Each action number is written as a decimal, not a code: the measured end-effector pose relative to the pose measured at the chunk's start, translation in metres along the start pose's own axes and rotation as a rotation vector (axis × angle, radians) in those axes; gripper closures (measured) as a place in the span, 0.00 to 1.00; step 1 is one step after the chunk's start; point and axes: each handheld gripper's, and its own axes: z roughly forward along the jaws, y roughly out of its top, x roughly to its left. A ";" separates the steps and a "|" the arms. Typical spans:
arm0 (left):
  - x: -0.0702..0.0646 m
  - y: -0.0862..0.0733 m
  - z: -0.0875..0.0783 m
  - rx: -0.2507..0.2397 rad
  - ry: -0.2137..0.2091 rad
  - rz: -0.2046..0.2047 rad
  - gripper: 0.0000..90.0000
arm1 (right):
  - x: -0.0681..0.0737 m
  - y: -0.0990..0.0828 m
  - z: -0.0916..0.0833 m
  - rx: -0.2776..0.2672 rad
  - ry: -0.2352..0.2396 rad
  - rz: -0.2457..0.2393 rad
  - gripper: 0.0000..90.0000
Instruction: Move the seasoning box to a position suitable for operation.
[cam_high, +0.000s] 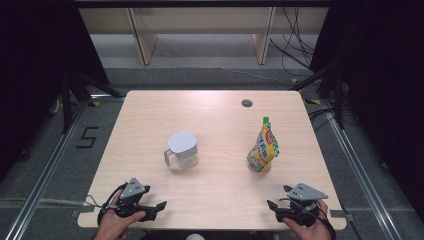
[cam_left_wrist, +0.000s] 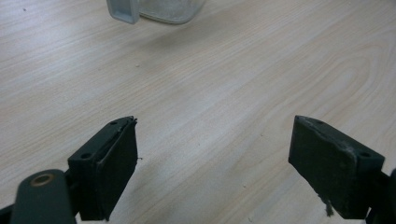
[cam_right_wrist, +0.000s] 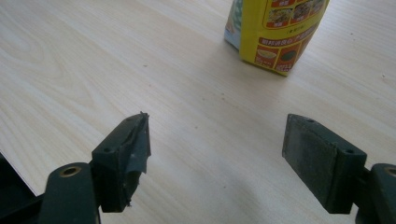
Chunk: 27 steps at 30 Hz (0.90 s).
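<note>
Two open claws (cam_high: 156, 207) (cam_high: 276, 200), pouch (cam_high: 263, 147) beyond.

A clear lidded jug (cam_high: 182, 150) and a yellow pouch (cam_high: 263, 146) stand upright, well apart, mid-table.

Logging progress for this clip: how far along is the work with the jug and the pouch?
Nothing looks done. The lidded jug and the yellow pouch stand apart on the table, untouched. In hand: nothing; the left hand-held gripper and right hand-held gripper sit open near the front edge. Reaching and grasping remain.

jug (cam_left_wrist: 154, 10) cut off at top edge, pouch (cam_right_wrist: 275, 32) top cropped
</note>
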 end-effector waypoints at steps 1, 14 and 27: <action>0.001 0.000 0.000 -0.002 0.003 0.014 0.17 | 0.000 0.000 0.001 -0.006 0.011 0.000 0.27; 0.000 0.000 -0.001 -0.017 0.011 -0.018 0.17 | 0.000 0.001 0.001 0.003 0.003 -0.005 0.26; 0.008 0.017 0.001 -0.084 0.007 -0.059 0.17 | 0.000 0.000 0.002 0.000 -0.002 0.022 0.26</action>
